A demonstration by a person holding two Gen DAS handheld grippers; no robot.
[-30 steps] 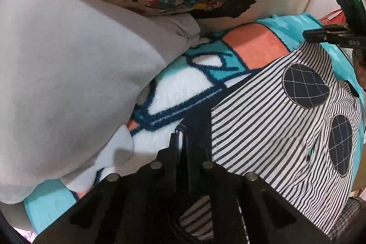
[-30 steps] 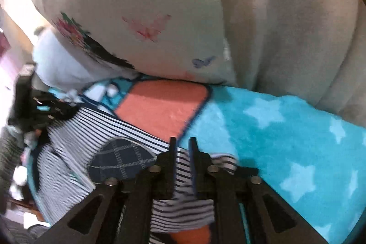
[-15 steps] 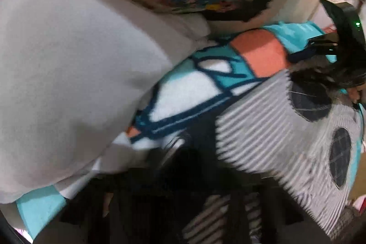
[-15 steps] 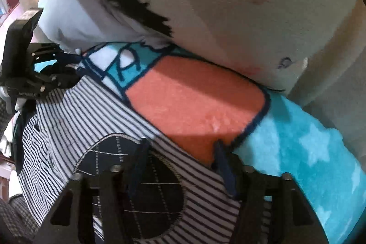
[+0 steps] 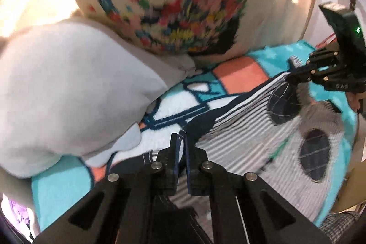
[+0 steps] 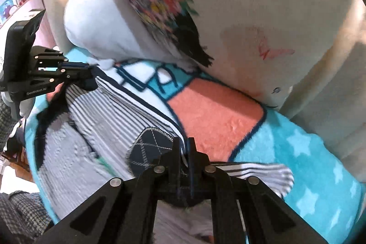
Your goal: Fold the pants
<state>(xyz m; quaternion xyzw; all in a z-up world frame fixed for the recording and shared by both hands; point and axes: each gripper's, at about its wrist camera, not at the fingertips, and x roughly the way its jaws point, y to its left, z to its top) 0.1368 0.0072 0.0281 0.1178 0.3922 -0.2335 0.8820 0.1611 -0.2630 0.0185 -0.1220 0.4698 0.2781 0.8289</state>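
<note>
The black-and-white striped pants with dark round patches [image 5: 240, 136] lie on a fluffy blue blanket with stars [image 6: 320, 164]. The left gripper [image 5: 180, 141] and the right gripper [image 6: 184, 145] each have their fingers squeezed together on the cloth's edge.

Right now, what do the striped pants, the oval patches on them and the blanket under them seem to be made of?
Striped pants: thin, soft, matte fabric, probably cotton knit; it drapes limply between the left gripper and right gripper.
Oval patches: dark checked cloth, seemingly woven, with a pale stitched border.
Blanket: plush fleece, likely synthetic; fuzzy pile shows in the orange panel.
</note>
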